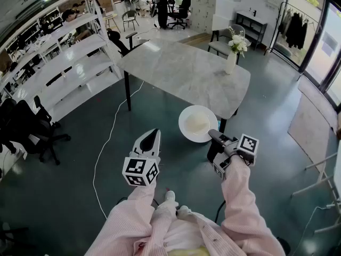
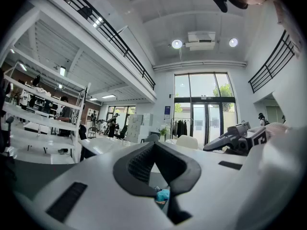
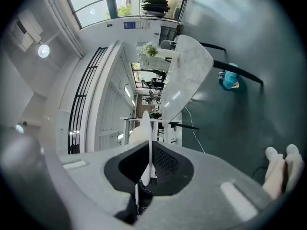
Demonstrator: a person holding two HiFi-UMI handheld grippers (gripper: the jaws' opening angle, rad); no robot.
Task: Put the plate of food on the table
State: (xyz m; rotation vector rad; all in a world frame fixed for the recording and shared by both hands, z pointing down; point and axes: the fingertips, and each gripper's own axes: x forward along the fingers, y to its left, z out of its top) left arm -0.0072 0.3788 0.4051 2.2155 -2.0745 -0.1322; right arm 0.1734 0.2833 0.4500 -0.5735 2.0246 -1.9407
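A white plate [image 1: 184, 122] with a pale mound of food [image 1: 197, 124] hangs over the floor just before the near corner of the grey marble table [image 1: 181, 71]. My right gripper [image 1: 213, 136] is shut on the plate's near rim. In the right gripper view the plate [image 3: 146, 138] stands edge-on between the jaws, with the table [image 3: 188, 75] beyond. My left gripper [image 1: 151, 138] is held out to the left of the plate, shut and empty. Its pads [image 2: 139, 163] meet in the left gripper view.
A white vase of flowers [image 1: 233, 56] stands at the table's far right edge, with a chair [image 1: 222, 40] behind it. White shelving [image 1: 58, 65] runs along the left, with black office chairs [image 1: 29, 129] near it. A white cable [image 1: 106, 145] lies on the floor.
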